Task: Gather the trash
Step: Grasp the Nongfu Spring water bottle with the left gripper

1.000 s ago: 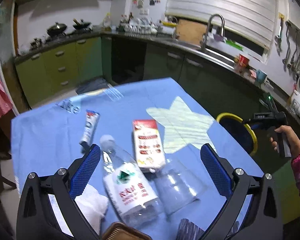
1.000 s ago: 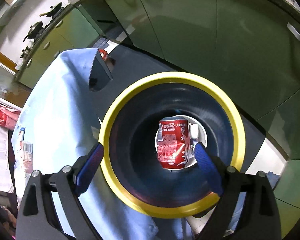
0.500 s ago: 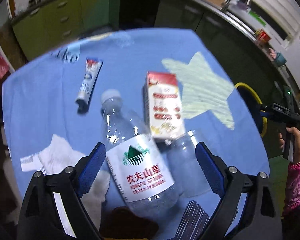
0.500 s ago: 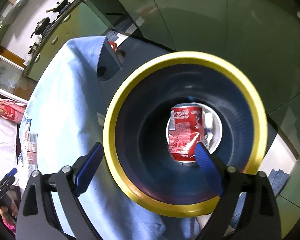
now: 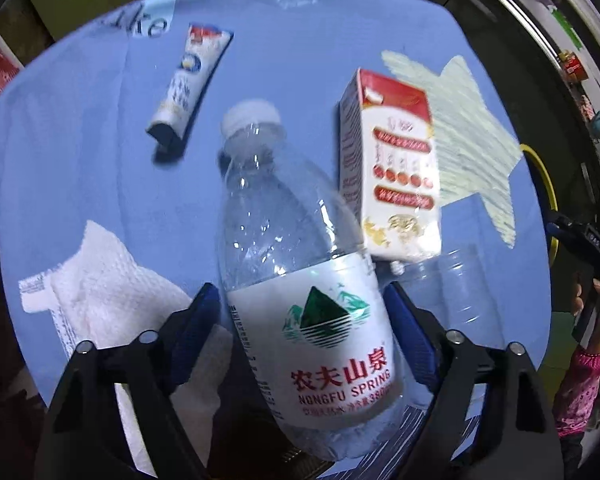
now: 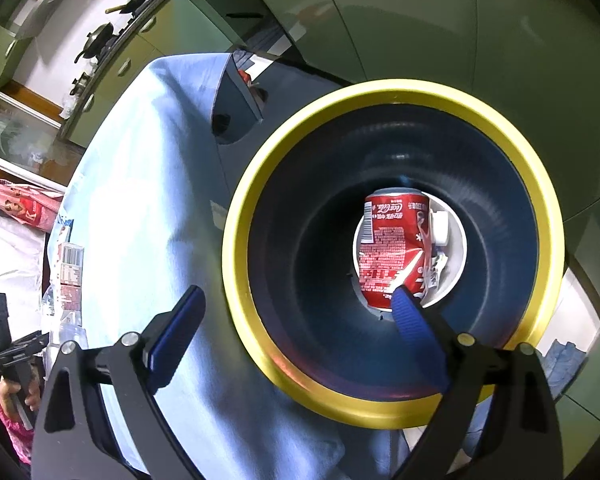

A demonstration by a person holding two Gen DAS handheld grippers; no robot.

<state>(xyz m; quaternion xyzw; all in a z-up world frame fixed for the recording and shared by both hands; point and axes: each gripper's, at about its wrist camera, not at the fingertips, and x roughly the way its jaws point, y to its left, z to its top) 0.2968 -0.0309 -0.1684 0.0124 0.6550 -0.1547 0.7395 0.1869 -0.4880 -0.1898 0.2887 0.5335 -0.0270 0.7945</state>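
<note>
Left wrist view puts the water bottle (image 5: pixel 300 280) right between our left gripper (image 5: pixel 302 332) pads, lying on its side on the blue tablecloth (image 5: pixel 80 128) with its white cap pointing away from us. A second ago the bottle sat well ahead of wide-spread fingers; now we have dropped in over it and the blue pads flank its label closely — whether they actually press it yet we cannot tell, and the bottle shows no sign of being lifted. We judge the grasp to be about to close. Just beside the bottle, touching its shoulder, lies the red and white carton (image 5: pixel 392 168); a clear plastic cup (image 5: pixel 456 292) lies next to the right pad, a crumpled paper towel (image 5: pixel 100 280) next to the left one, and a tube (image 5: pixel 188 80) rests farther off. The squeeze could catch the towel or nudge the cup. On the right wrist view our right gripper (image 6: pixel 296 320) hangs spread and empty above the yellow-rimmed bin (image 6: pixel 392 412), drifted slightly since a moment ago, with a red can (image 6: pixel 392 248) already at the bottom — so one piece is collected, and the bottle looks like the next to go in.
</note>
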